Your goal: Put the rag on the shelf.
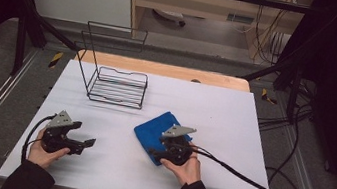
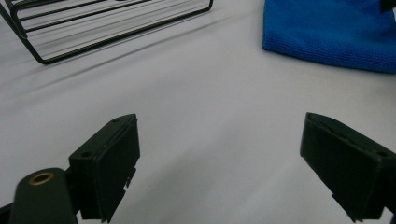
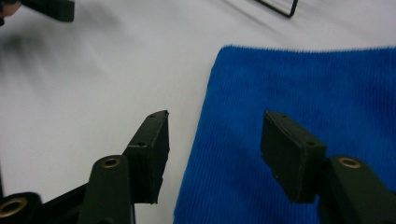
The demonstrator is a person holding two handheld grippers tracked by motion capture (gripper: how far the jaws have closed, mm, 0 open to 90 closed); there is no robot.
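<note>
Right gripper view: right gripper [image 3: 212, 140] fingers [image 3: 289, 149] parted over blue cloth [image 3: 303, 93], not pinching.

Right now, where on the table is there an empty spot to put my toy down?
The widest bare patch is the table's right side, beyond the blue cloth and behind the cable. Another lies between the left gripper and the cloth. It is crowded at the wire rack and around the right gripper, open over the cloth.
</note>
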